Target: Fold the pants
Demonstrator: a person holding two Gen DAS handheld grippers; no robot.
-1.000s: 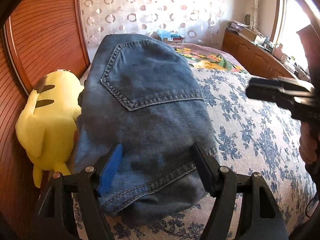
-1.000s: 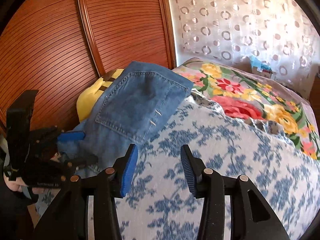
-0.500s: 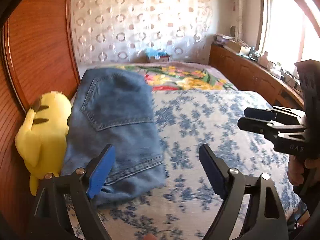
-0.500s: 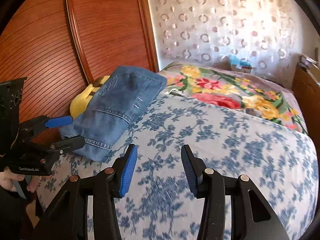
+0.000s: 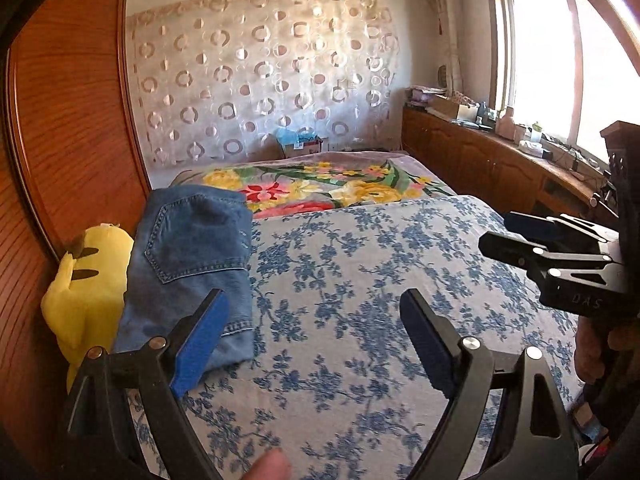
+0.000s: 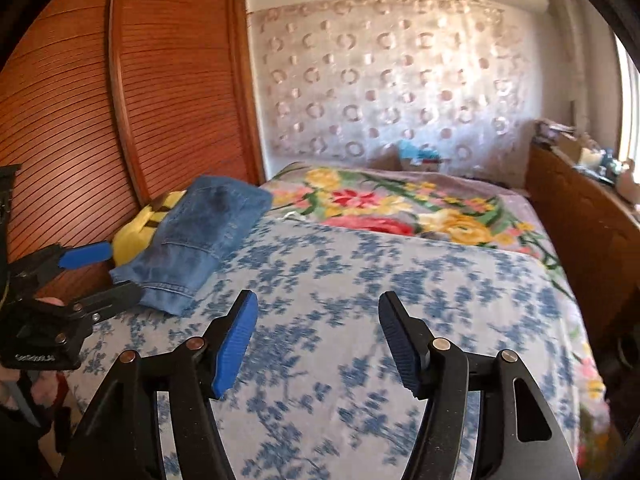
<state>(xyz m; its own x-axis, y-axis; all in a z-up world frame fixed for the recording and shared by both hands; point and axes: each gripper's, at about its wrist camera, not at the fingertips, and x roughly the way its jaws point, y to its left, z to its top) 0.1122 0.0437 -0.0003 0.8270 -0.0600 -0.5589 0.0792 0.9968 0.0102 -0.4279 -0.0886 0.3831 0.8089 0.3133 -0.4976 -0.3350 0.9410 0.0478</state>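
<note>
- The pants (image 5: 192, 264) lie folded into a compact blue denim bundle at the left edge of the bed (image 5: 360, 320), a back pocket facing up; they rest on the blue-flowered cover, touching the yellow plush toy (image 5: 84, 292) that sits between them and the wooden wardrobe (image 5: 60, 120)
- The left gripper (image 5: 314, 328) hangs above the bed with its jaws wide apart and nothing between them; its left finger overlaps the near corner of the pants in the left wrist view, though contact cannot be told
- The right gripper (image 6: 318, 332) hangs over the bare cover, well apart from the pants; its jaws stand apart and hold nothing
- Farther up the bed lies a bright flowered blanket (image 6: 400, 204); behind it hangs a curtain with rings (image 6: 380, 80); a wooden counter (image 5: 500, 160) with clutter runs under the window (image 5: 540, 60)
</note>
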